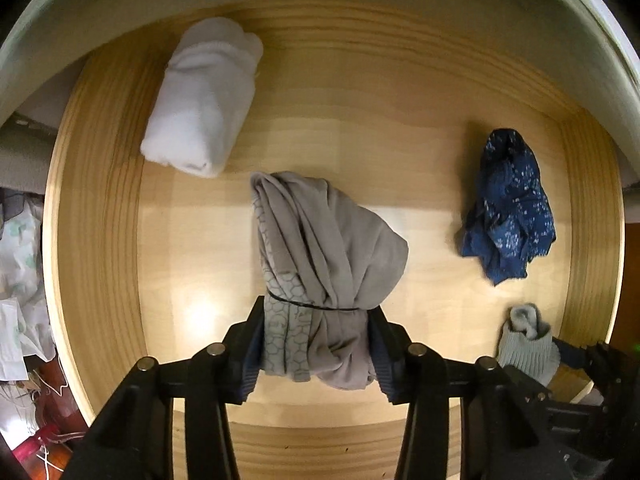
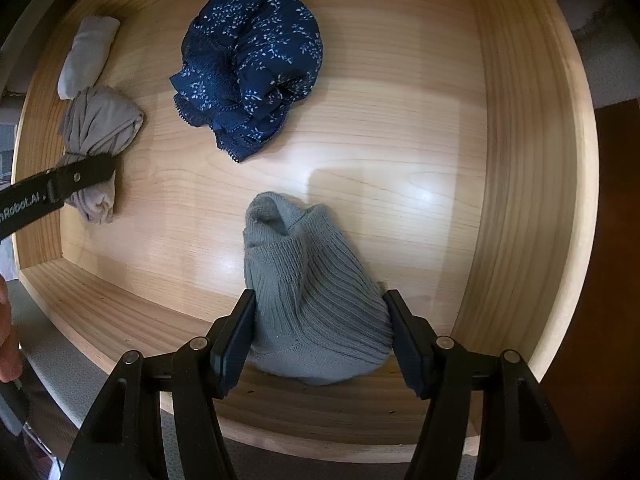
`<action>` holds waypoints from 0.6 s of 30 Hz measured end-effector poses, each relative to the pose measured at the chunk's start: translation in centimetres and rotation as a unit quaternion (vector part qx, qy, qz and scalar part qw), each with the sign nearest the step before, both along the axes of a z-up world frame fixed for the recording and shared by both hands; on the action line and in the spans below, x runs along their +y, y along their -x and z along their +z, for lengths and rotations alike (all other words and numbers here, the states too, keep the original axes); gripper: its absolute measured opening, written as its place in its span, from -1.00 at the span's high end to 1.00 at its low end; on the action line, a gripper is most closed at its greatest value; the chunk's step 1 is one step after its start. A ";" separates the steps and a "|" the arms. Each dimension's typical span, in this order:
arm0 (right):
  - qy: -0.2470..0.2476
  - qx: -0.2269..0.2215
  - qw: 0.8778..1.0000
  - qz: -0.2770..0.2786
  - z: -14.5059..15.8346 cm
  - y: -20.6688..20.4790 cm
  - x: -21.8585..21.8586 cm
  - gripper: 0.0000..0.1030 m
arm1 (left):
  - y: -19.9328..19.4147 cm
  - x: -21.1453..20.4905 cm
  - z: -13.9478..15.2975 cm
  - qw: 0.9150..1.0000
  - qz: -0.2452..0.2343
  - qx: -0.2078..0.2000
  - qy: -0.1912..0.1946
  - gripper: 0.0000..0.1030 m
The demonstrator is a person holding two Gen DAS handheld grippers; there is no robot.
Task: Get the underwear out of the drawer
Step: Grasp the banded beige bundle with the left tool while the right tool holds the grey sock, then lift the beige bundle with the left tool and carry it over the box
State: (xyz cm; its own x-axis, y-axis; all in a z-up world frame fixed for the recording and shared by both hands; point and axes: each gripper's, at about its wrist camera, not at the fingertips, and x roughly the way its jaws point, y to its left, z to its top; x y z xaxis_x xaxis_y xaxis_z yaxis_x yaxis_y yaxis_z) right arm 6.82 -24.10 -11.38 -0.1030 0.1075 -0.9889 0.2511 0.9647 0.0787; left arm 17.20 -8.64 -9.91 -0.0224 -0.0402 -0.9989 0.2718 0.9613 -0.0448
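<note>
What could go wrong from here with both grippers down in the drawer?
1. The left gripper pinches only the lower end of the taupe bundle; lifted, it could unroll and drag.
2. The right gripper straddles the wide grey ribbed bundle; its bulk may slip out.
3. That bundle sits close to the drawer's front wall, so lifting could snag it.

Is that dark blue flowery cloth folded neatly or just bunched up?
Bunched up. The dark blue cloth lies crumpled on the drawer floor, lace edge twisting, no flat folds.
</note>
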 end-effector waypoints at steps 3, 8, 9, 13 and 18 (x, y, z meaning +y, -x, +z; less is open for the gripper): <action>0.000 0.000 1.000 0.000 0.0 0.0 0.0 -0.18 | 0.4 0.3 0.2 1.000 -0.002 0.006 -0.003 0.11; 0.000 0.000 1.000 -0.001 0.1 -0.1 0.0 -0.18 | 0.1 0.2 0.8 1.000 -0.005 0.002 0.001 0.11; 0.000 0.000 1.000 -0.001 0.1 -0.1 0.0 -0.18 | 0.2 0.3 1.3 1.000 -0.006 -0.002 0.003 0.11; 0.000 0.000 1.000 -0.001 0.1 -0.1 0.0 -0.18 | -0.6 0.0 2.5 1.000 -0.008 -0.014 0.010 0.11; 0.001 0.000 1.000 -0.001 0.2 -0.1 0.1 -0.18 | 0.4 0.4 4.6 0.999 -0.016 -0.037 0.014 0.11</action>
State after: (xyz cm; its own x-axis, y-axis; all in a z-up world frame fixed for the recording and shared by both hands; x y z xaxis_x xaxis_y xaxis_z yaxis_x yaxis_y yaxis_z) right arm 6.97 -24.04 -11.17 -0.1031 0.1062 -0.9890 0.2529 0.9644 0.0772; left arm 16.84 -8.22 -5.26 0.0498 -0.0695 -0.9963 0.3066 0.9505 -0.0510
